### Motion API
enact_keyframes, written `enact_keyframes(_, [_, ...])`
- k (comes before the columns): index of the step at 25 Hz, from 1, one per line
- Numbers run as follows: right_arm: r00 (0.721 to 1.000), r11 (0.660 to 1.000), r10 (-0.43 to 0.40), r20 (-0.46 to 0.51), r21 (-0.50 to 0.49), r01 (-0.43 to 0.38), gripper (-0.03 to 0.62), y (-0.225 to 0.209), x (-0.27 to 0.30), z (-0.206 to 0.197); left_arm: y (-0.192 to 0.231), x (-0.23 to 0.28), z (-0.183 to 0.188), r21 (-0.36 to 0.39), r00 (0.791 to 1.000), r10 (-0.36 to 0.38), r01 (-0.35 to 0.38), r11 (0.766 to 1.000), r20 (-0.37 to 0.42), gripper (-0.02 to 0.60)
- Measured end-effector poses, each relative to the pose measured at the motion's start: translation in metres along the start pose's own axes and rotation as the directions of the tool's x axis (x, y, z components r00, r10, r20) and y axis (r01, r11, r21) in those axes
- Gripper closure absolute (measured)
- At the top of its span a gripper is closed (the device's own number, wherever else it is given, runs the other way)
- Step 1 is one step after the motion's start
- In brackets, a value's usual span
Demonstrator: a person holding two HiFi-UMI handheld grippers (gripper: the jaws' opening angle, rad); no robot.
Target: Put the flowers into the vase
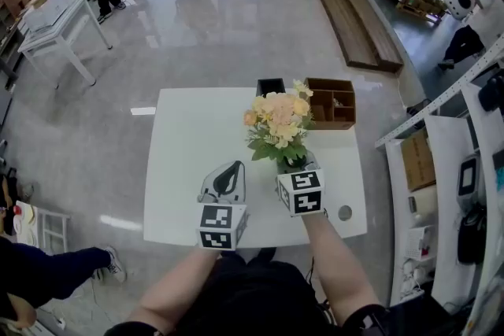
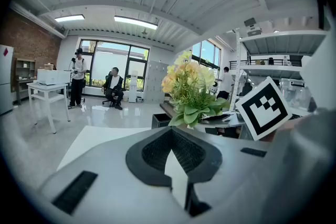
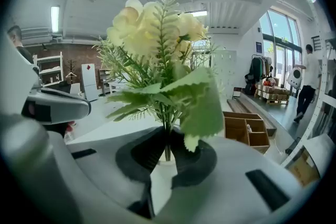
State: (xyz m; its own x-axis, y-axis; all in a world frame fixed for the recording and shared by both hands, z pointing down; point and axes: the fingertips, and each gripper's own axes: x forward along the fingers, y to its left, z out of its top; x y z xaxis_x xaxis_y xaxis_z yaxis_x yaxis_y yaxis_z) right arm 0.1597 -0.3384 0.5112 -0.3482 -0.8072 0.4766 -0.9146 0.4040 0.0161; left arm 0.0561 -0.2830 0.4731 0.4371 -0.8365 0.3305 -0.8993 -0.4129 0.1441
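Note:
A bunch of peach and cream flowers (image 1: 279, 122) with green leaves stands upright over the middle of the white table (image 1: 189, 161). My right gripper (image 1: 293, 165) is shut on its stems just below the leaves. In the right gripper view the stems (image 3: 167, 147) run down between the dark pads of that gripper (image 3: 167, 153). A black square vase (image 1: 270, 86) sits at the table's far edge, beyond the bouquet. My left gripper (image 1: 235, 167) hovers to the left of the flowers (image 2: 189, 86), its tips together and nothing in them (image 2: 170, 136).
A brown wooden box (image 1: 331, 102) with compartments sits right of the vase at the far edge. A small grey disc (image 1: 345, 212) lies near the table's front right corner. White shelving (image 1: 441, 169) stands close on the right. People stand far back in the room.

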Motion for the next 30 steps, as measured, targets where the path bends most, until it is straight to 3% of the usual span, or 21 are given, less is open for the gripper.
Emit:
enact_keyframes(16, [1.0, 0.999, -0.002, -0.02, -0.049, 0.001, 0.525, -0.0002, -0.0009, -0.0015, -0.0002, -0.0064, 0.0022, -0.001, 1.0, -0.009, 0.009, 1.0, 0.019, 0.578])
enact_keyframes(30, [0.995, 0.996, 0.008, -0.097, -0.084, -0.017, 0.509, -0.0027, -0.0068, -0.0059, 0.0005, -0.0096, 0.006, -0.005, 0.999, -0.015, 0.015, 1.0, 0.032, 0.578])
